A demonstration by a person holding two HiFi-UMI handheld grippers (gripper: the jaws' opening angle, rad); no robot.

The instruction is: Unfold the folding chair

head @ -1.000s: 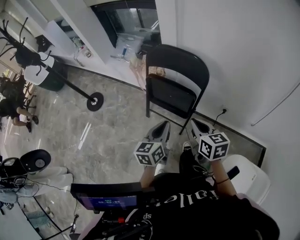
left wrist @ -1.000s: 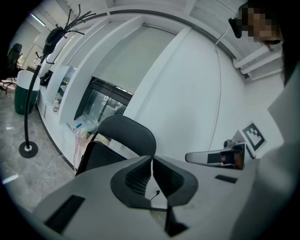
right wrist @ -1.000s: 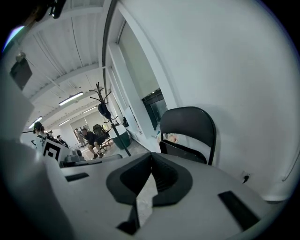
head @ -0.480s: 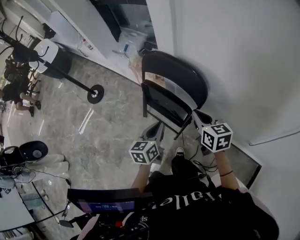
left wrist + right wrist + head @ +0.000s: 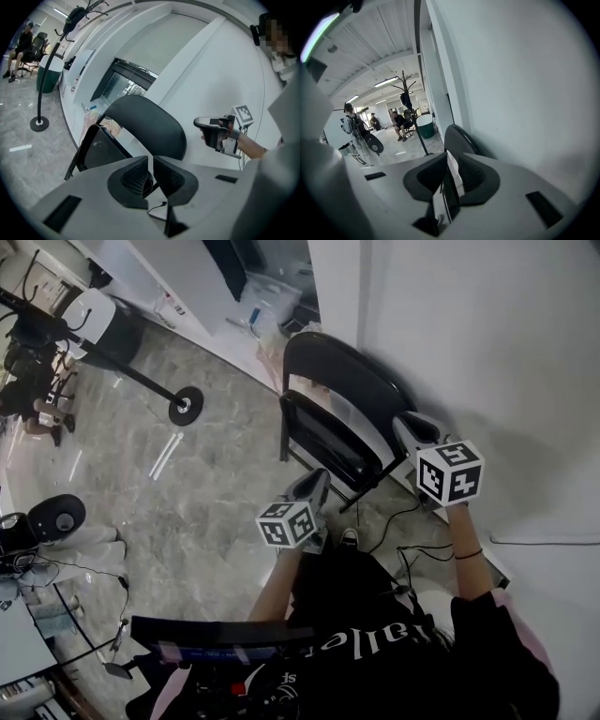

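Chair [image 5: 349, 404], folded, leaning at the wall [image 5: 487, 334]: approach seemingly being made, left hand-held gripper [image 5: 312, 482] clenched, empty, near seat [image 5: 328, 442], right hand-held gripper [image 5: 411, 426] opening, nothing between, beside backrest [image 5: 339, 362]; next calling for gripping seat and backrest.

I count one chair [image 5: 337, 418], one coat stand [image 5: 184, 406], one bin [image 5: 50, 77] and one cable [image 5: 394, 521] on the floor. Persons [image 5: 398, 123] at the far end: at least two, full count unclear.
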